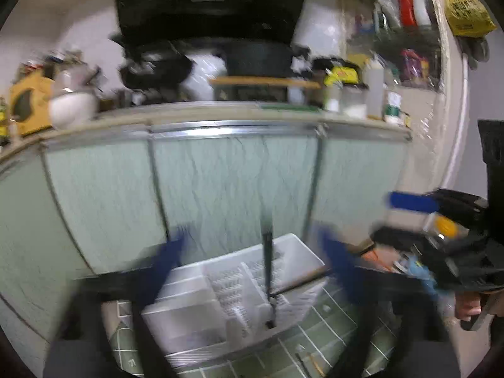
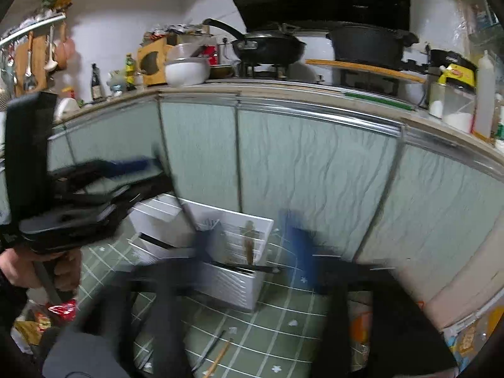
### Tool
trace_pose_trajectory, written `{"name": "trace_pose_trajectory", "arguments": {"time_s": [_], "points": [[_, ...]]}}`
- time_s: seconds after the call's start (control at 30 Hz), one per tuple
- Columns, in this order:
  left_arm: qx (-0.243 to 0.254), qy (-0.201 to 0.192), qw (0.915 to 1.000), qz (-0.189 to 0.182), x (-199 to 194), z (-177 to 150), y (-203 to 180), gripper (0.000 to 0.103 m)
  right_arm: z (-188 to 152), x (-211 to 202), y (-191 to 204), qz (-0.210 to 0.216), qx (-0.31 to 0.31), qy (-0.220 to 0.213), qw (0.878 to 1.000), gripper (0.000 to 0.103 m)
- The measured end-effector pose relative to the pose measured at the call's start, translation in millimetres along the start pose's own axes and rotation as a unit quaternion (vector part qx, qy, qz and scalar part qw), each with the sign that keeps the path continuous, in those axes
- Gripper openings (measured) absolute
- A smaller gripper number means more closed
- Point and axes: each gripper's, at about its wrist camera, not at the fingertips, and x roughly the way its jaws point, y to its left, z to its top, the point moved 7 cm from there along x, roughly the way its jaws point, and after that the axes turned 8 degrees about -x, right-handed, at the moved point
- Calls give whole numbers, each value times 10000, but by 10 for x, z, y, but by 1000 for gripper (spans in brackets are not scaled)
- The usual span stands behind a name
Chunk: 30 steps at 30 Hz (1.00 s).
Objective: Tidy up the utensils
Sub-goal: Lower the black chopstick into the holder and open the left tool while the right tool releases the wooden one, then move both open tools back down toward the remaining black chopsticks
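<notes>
While blurred, both hand-held grippers [image 1: 252, 261] [image 2: 255, 245] (apparently open-jawed) tilt toward organizer tray [image 1: 220, 286].

No text can be read in either view; the yellow bag [image 1: 468, 14] hanging high to the right of the range hood [image 1: 208, 3] carries dark printed characters, too blurred to make out; the yellow packet [image 2: 456, 74] on the counter, right of the hood, shows a red mark, also illegible.

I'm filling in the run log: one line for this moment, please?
phase: approach | left gripper: open, empty | right gripper: open, empty | white organizer tray: on floor mat, some utensils inside | loose utensils: on mat
</notes>
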Motion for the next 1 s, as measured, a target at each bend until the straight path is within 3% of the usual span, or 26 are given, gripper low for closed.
{"name": "trace_pose_trajectory", "arguments": {"time_s": [0.07, 0.13, 0.47, 0.83, 1.0], "points": [[14, -36, 10000, -21, -113, -28, 29, 97, -47, -74, -11, -28, 5, -4, 10000, 85], [67, 36, 9999, 125, -187, -68, 50, 98, -86, -161, -16, -85, 13, -12, 10000, 95], [499, 119, 9970, 586, -721, -386, 110, 99, -355, -597, 201, -80, -42, -2, 10000, 95], [701, 71, 9949, 728, -1225, -713, 113, 99, -718, -906, 461, -34, 26, 36, 10000, 95], [537, 45, 9956, 760, -1386, -870, 206, 99, -857, -992, 557, -26, 24, 21, 10000, 95]]}}
